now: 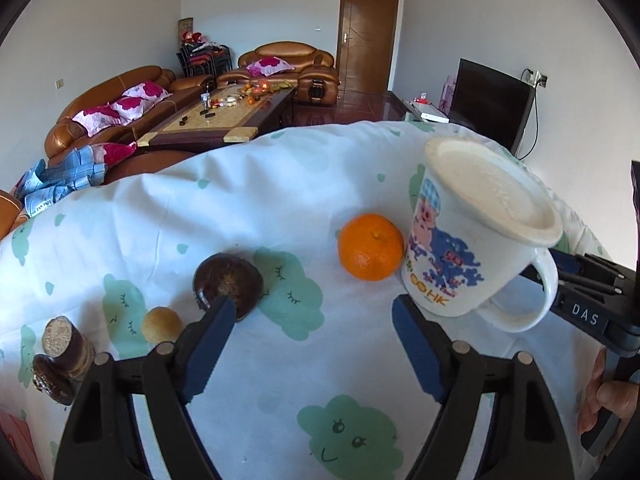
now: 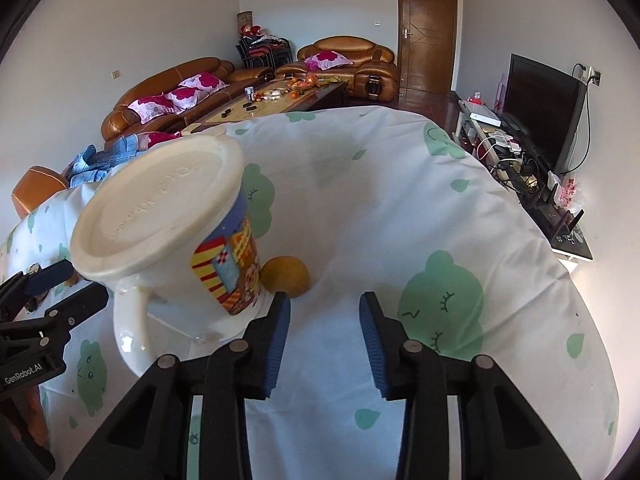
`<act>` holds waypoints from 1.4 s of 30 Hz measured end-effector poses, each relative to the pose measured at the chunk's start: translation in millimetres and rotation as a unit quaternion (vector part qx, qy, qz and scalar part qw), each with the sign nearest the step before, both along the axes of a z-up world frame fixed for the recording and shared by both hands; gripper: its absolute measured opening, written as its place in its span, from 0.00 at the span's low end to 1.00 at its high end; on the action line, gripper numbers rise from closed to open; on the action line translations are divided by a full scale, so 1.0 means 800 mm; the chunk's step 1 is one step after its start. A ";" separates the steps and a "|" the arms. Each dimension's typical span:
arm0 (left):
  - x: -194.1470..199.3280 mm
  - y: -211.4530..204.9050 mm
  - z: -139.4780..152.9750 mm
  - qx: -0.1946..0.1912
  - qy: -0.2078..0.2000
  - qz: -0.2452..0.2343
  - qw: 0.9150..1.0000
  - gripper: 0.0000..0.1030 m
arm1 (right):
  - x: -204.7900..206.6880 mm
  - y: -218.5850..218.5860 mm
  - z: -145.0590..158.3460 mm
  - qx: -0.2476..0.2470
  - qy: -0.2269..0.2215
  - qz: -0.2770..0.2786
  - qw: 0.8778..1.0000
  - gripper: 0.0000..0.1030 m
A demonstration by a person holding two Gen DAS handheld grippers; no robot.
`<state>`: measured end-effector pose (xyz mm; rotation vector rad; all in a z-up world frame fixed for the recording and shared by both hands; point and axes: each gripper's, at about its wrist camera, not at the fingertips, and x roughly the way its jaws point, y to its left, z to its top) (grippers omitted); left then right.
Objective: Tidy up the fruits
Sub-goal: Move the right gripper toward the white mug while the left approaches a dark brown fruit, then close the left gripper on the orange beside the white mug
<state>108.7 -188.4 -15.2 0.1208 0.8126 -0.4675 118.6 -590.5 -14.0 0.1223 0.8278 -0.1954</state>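
left gripper (image 1: pixel 316 312) jaws being held apart, nothing between | right gripper (image 2: pixel 324 312) jaws narrower, also empty | orange (image 1: pixel 370 247) lying on cloth (image 1: pixel 280 200) touching mug (image 1: pixel 472 240) | judged light, firm, apt to roll; being best taken across its middle

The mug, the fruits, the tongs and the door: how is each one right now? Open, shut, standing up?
Mug: upright on the cloth, lid on.
Orange: whole, unpeeled, right beside the mug.
Dark round fruit: lying on the cloth, not gripped.
Small yellow fruit: lying loose.
Left tongs: open, empty.
Right tongs: open, empty.
Door: shut.
Television: screen dark.
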 end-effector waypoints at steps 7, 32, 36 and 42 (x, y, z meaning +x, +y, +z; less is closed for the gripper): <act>0.019 -0.018 -0.002 0.009 -0.006 -0.006 1.000 0.80 | 0.015 -0.002 -0.005 0.008 0.000 0.022 1.000 0.37; 0.061 -0.036 0.003 -0.028 0.010 -0.077 0.997 0.85 | 0.044 -0.018 -0.007 -0.012 0.008 0.059 0.998 0.13; 0.069 -0.035 0.006 -0.040 0.016 -0.063 0.997 0.85 | 0.043 -0.027 -0.003 0.011 0.004 0.066 0.998 0.13; 0.070 -0.040 0.005 -0.037 0.015 -0.065 0.997 0.85 | 0.062 -0.027 -0.003 0.040 0.024 0.109 0.993 0.17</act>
